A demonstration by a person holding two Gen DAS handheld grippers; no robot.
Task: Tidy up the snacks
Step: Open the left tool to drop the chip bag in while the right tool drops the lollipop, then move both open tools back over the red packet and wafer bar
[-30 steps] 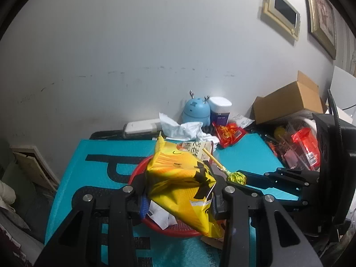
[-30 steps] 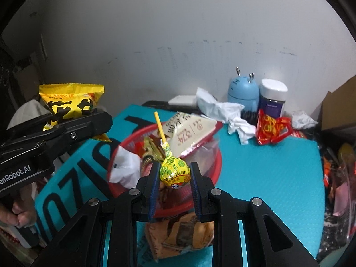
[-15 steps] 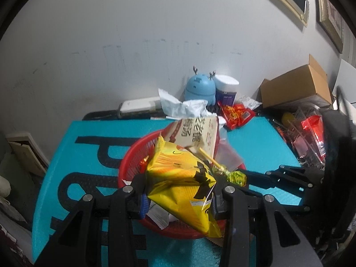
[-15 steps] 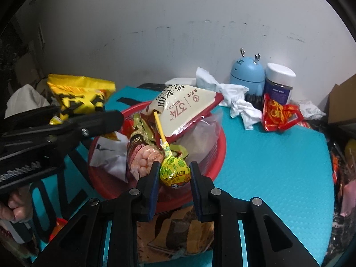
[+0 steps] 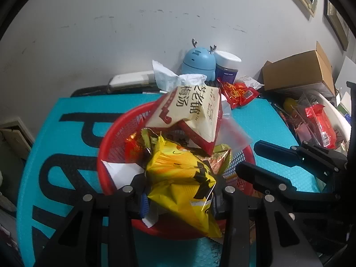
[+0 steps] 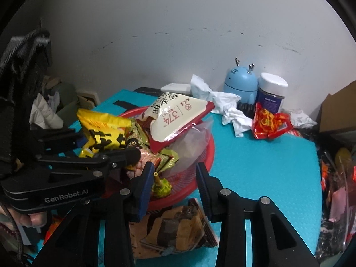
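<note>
Yellow snack bag [image 5: 182,184], light, crinkly and slippery, best pinched at its sealed edge, is clamped in left claw [image 5: 178,198] above red basket [image 5: 115,138]; right claw [image 6: 174,178] is spread, lollipop [image 6: 161,185] lying between.

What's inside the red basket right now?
The red basket holds a cream-and-red packet, a clear bag, gold-wrapped snacks, a white wrapper and the lollipop. Anything beneath the pile is covered.
</note>
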